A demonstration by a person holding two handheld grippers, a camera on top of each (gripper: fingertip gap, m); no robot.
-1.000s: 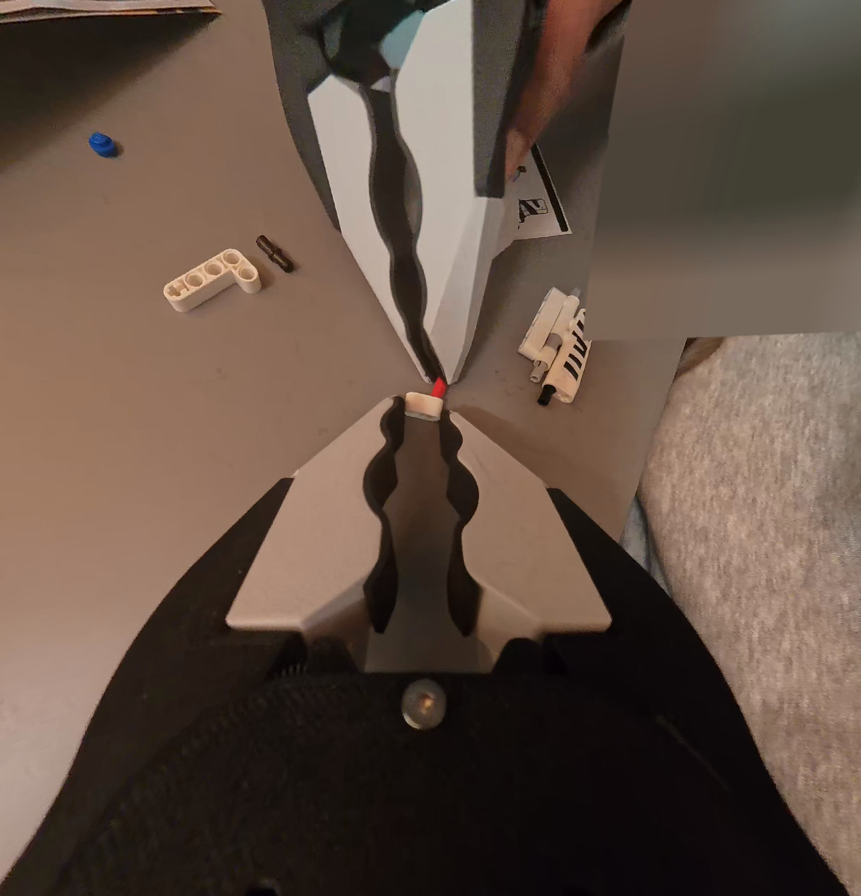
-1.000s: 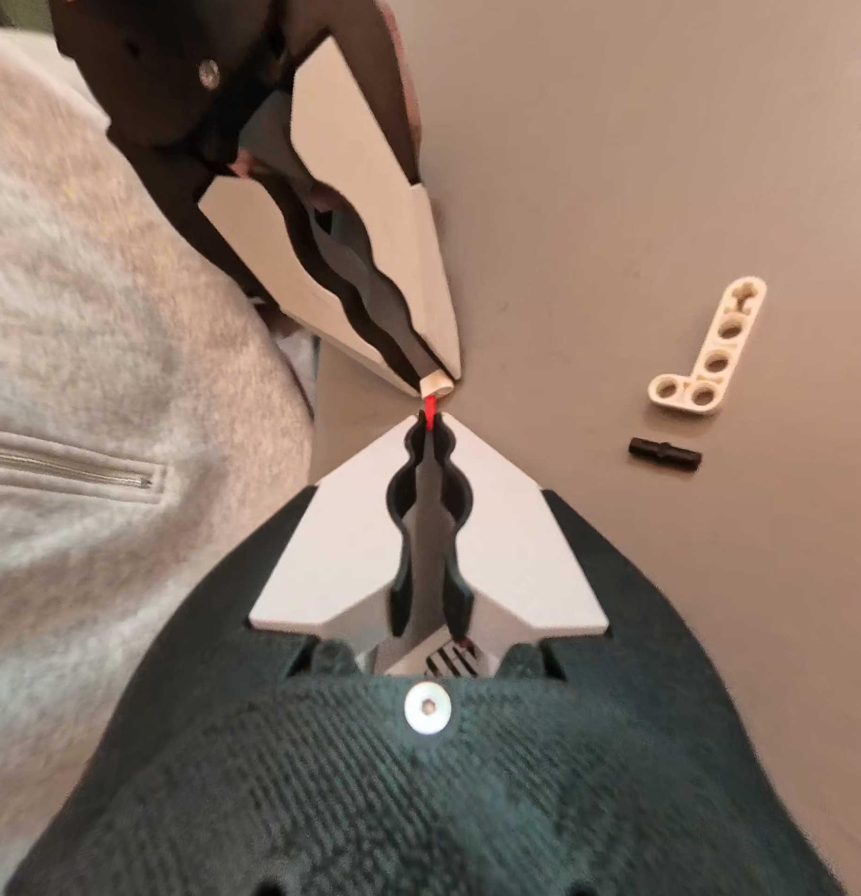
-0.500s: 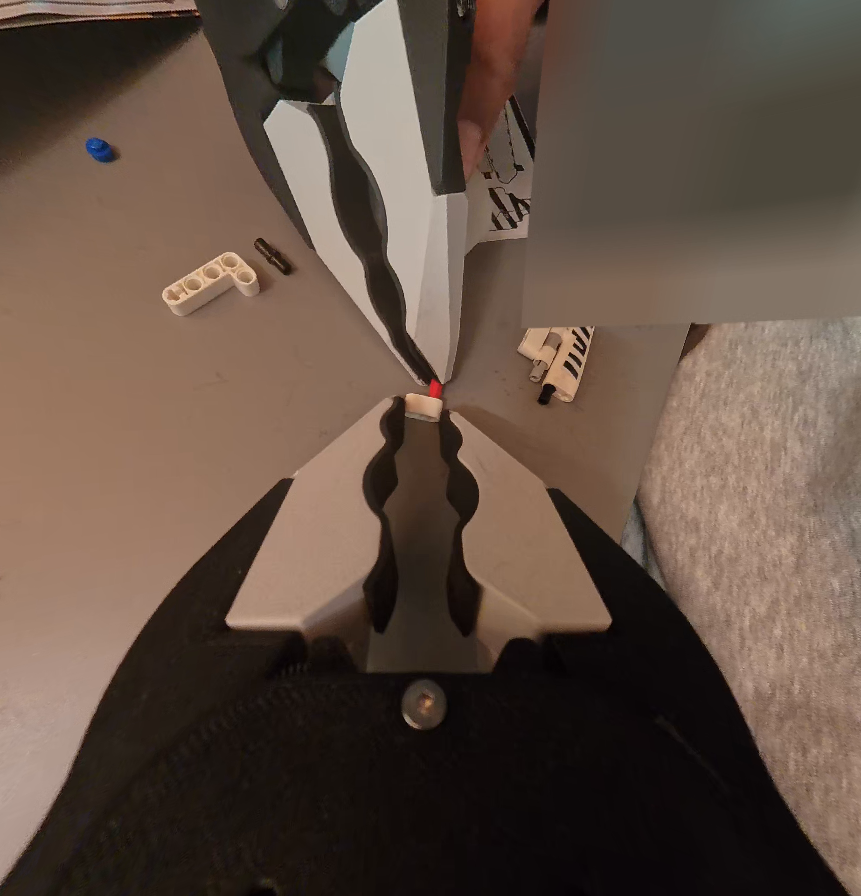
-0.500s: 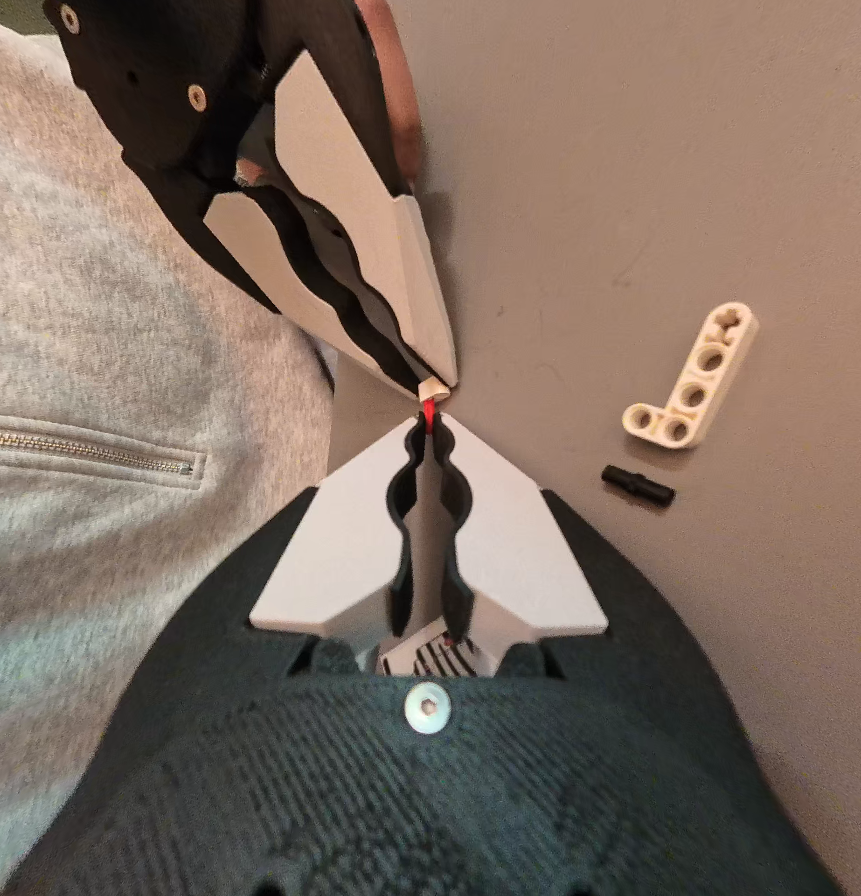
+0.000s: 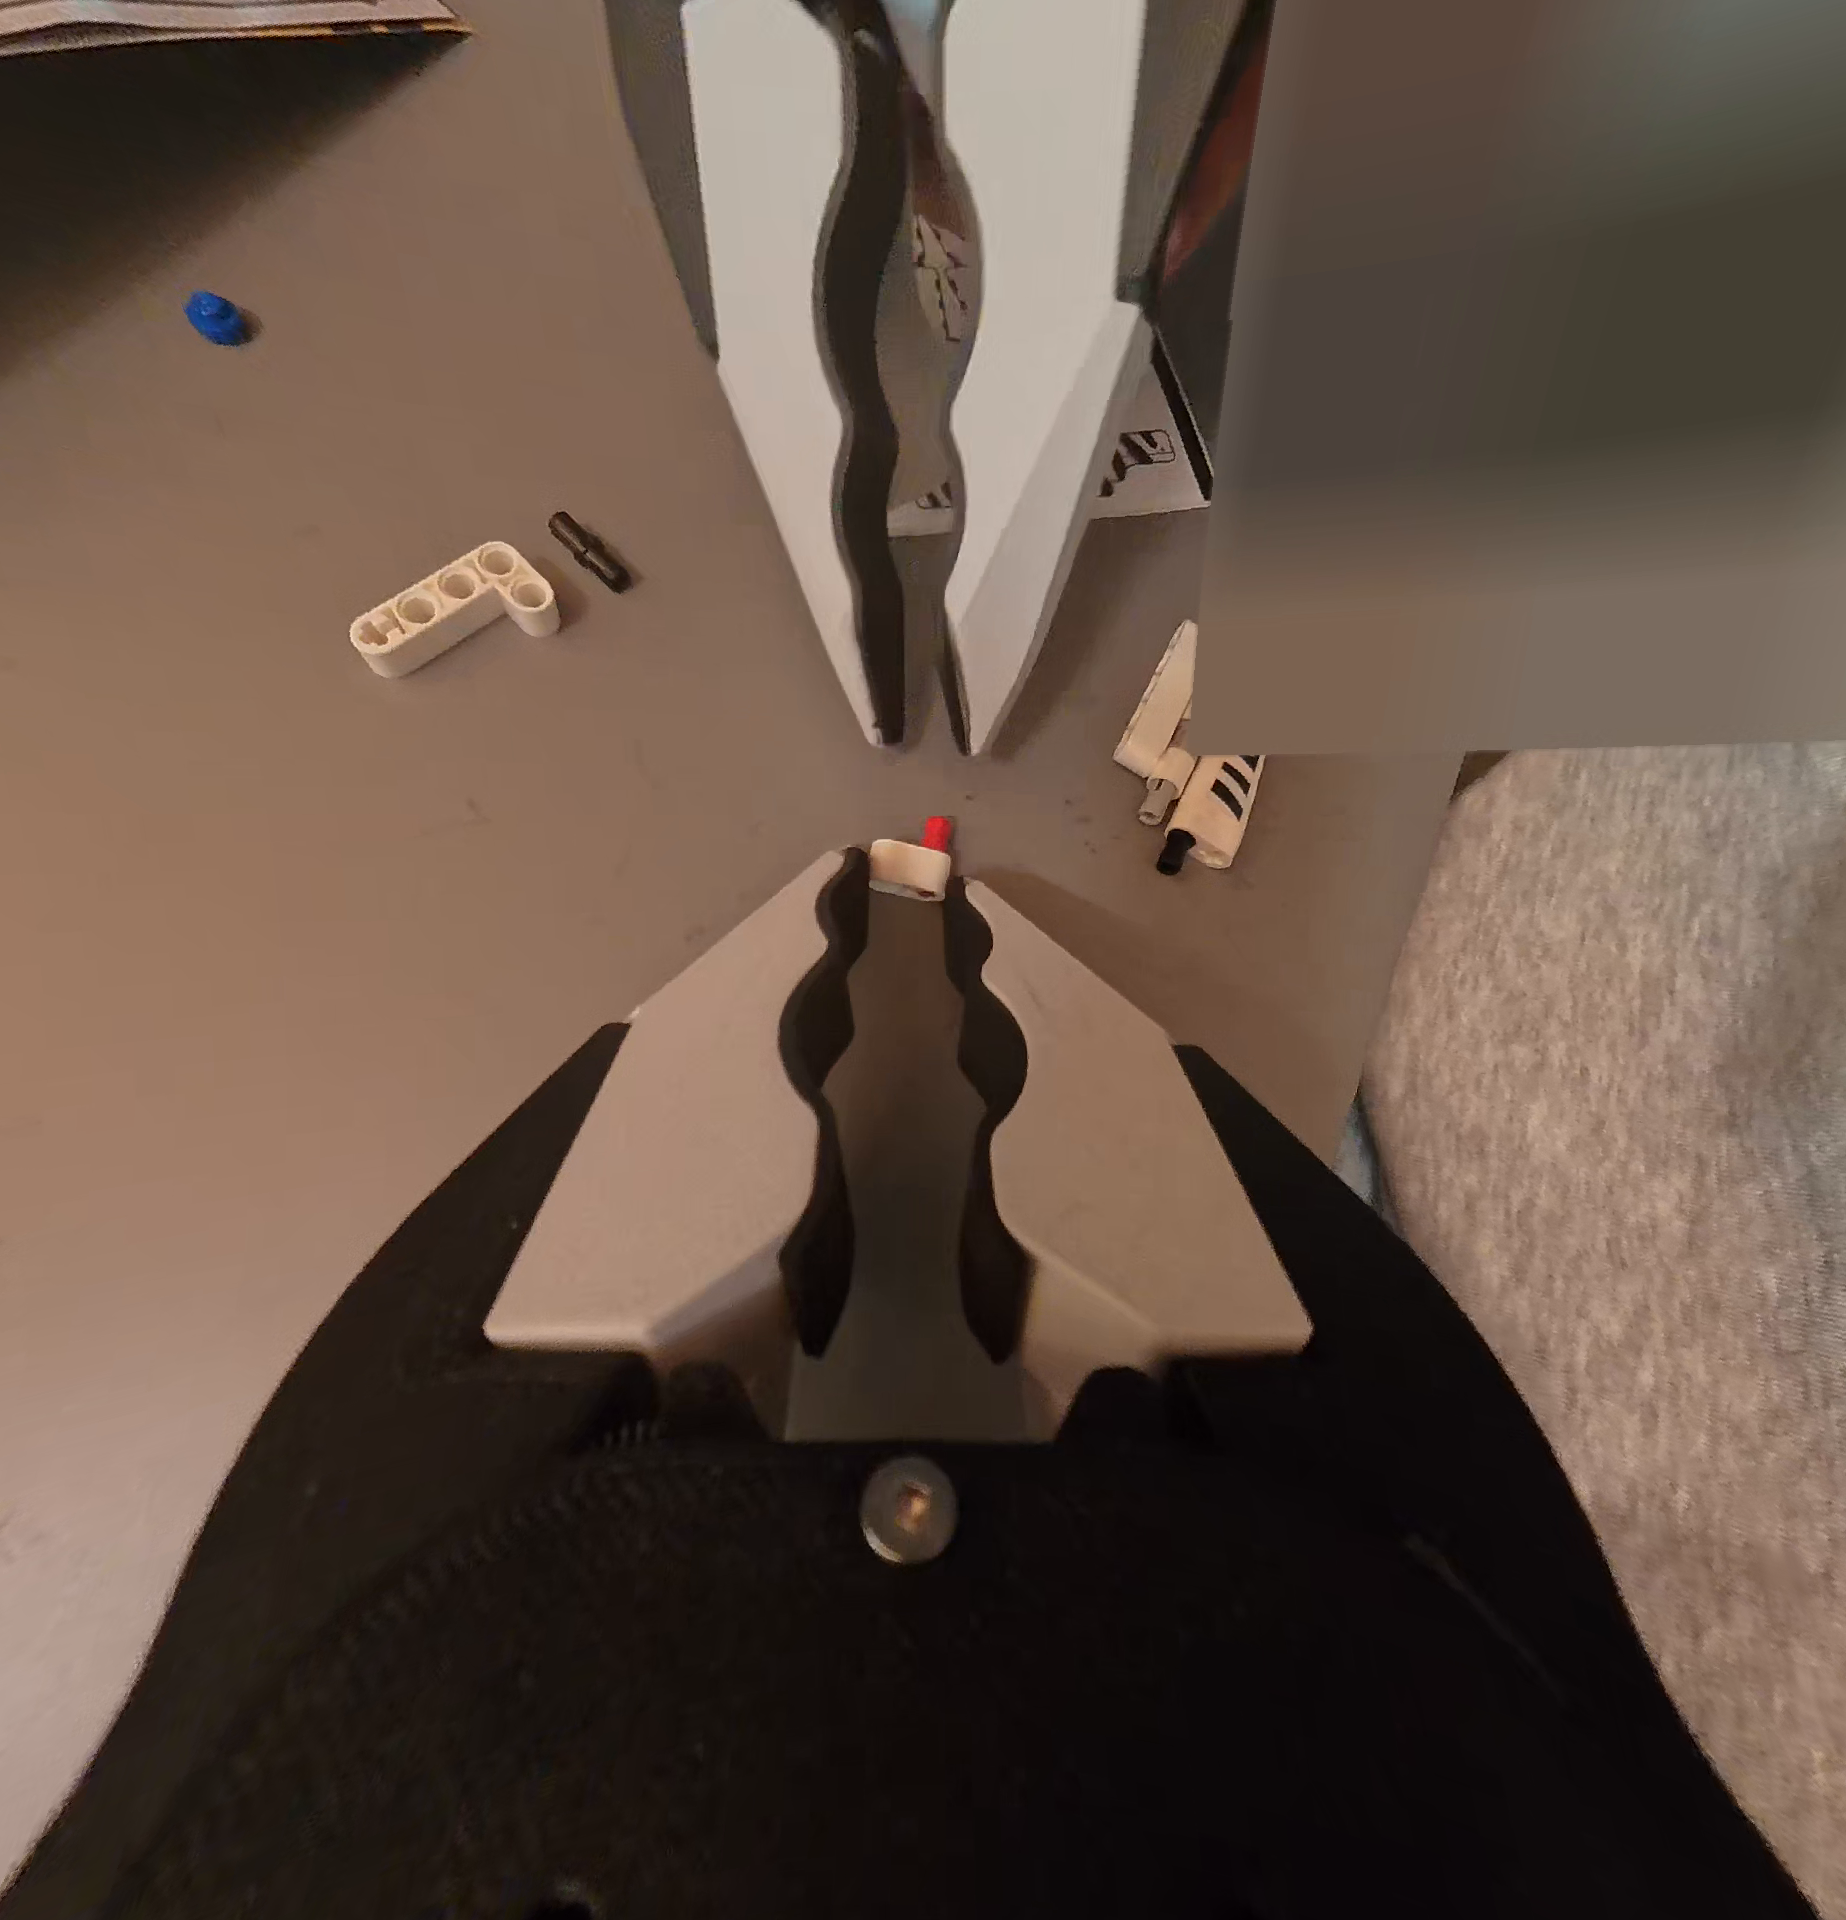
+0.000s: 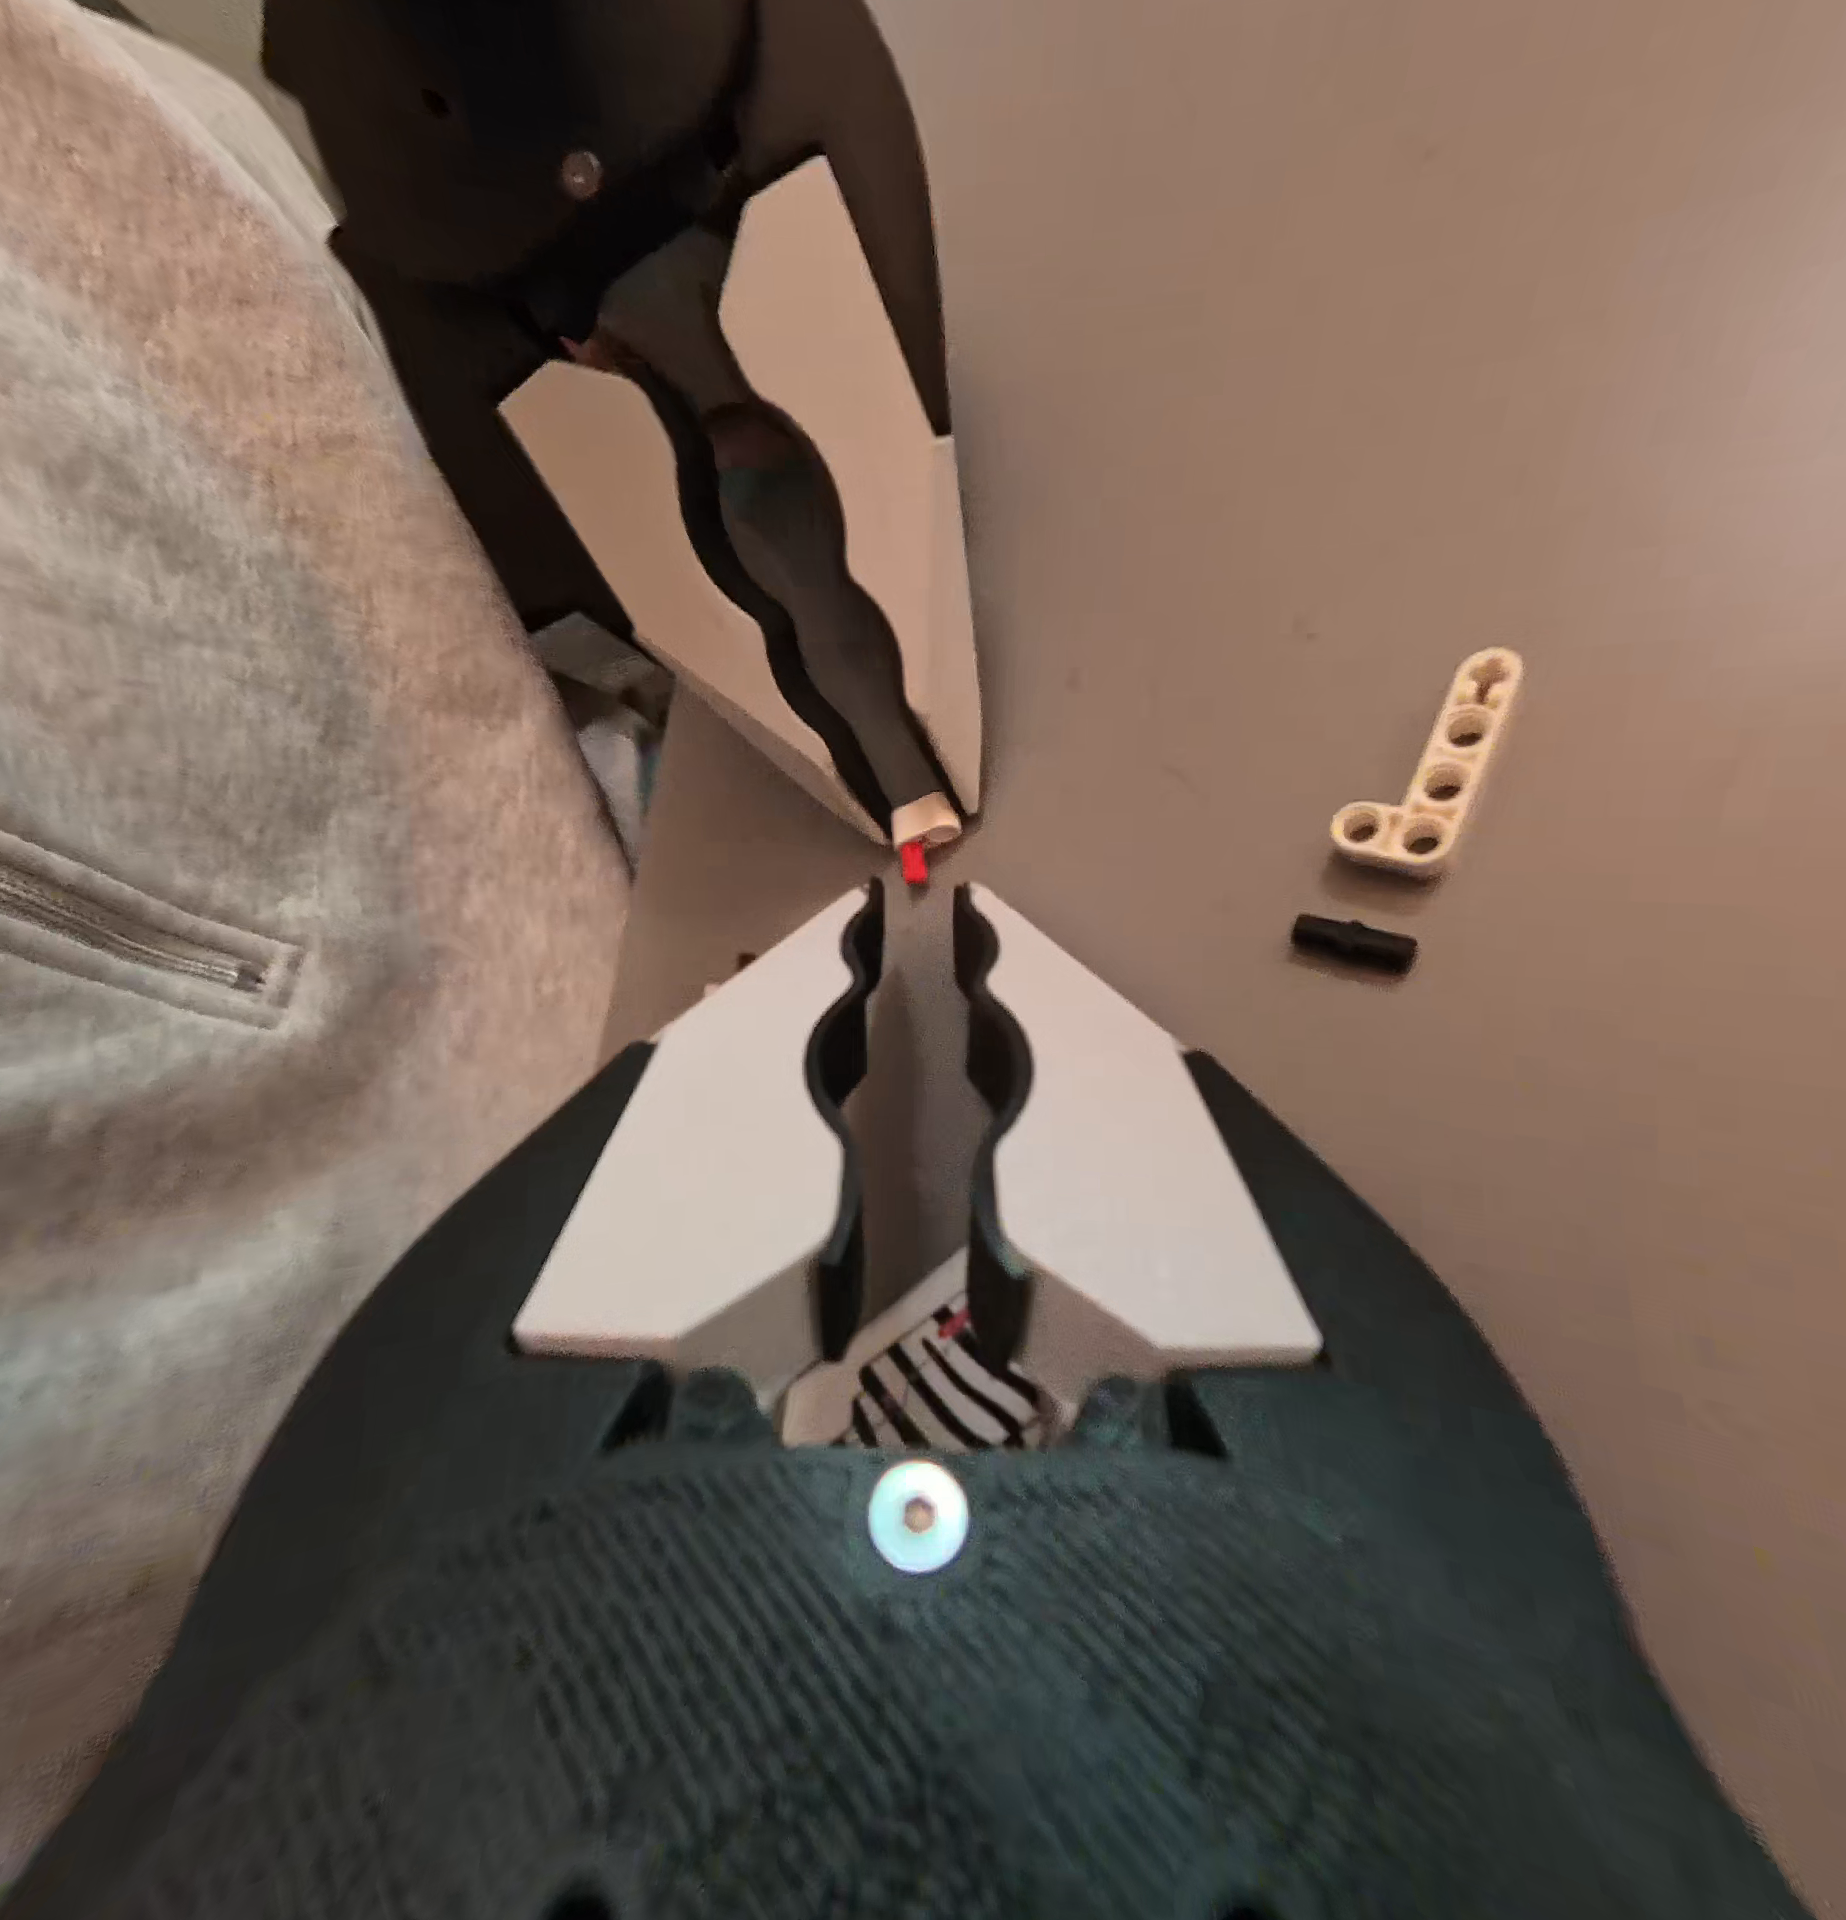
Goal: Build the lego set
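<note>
My left gripper (image 5: pixel 906 875) is shut on a small white Lego piece (image 5: pixel 903 865) with a red pin (image 5: pixel 937 831) sticking out of its front. My right gripper (image 6: pixel 919 891) faces it tip to tip, slightly open and empty, a short gap from the pin. In the right wrist view the white piece (image 6: pixel 924 819) and red pin (image 6: pixel 912 862) sit at the left gripper's tips. The right gripper (image 5: pixel 926 740) also shows in the left wrist view, above the pin and apart from it.
On the grey table (image 5: pixel 223 935) lie a white L-shaped beam (image 5: pixel 457 608) (image 6: pixel 1433 769), a black pin (image 5: pixel 588 551) (image 6: pixel 1353 943), a blue stud (image 5: pixel 214 317) and a white striped part-built assembly (image 5: pixel 1194 790). A person's grey sweatshirt (image 6: pixel 223 727) is at the table edge. Only a small space, under 4 cm, lies between the two pairs of fingers.
My right gripper was shut on the red pin, pressing it into the white piece. It has opened, let go and drawn back; the pin stays in the piece held by the left.
</note>
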